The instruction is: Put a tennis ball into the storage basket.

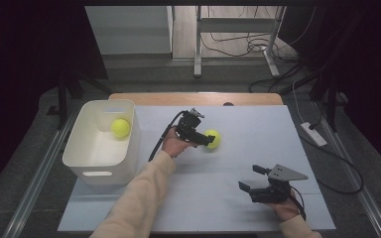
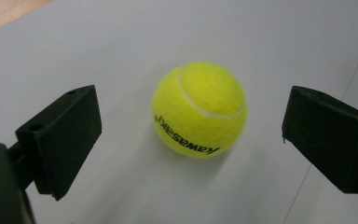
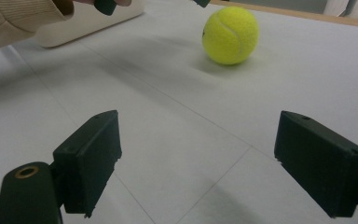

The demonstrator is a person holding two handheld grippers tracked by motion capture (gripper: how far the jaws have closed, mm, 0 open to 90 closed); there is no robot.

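We work on a pale grey-white table with a wooden strip along its far edge; beyond it lie a grey floor, a metal desk frame and loose cables. A power strip sits off the table's edge at three o'clock.

At about nine o'clock stands a white bin, and a second tennis ball lies in its far corner. The tennis ball we are handling rests on the table near the centre, free on all sides.

Our left gripper reaches the ball from the nine o'clock side. In the left gripper view its jaws stand wide, one on either side of the ball, with clear gaps and no contact; it holds nothing.

Our right gripper rests low at about five o'clock, well apart from the ball. Its jaws are spread wide too and hold nothing; bare table lies between them.

The bin is the one obstacle on the surface. From twelve round to four o'clock the table is bare out to its edges.
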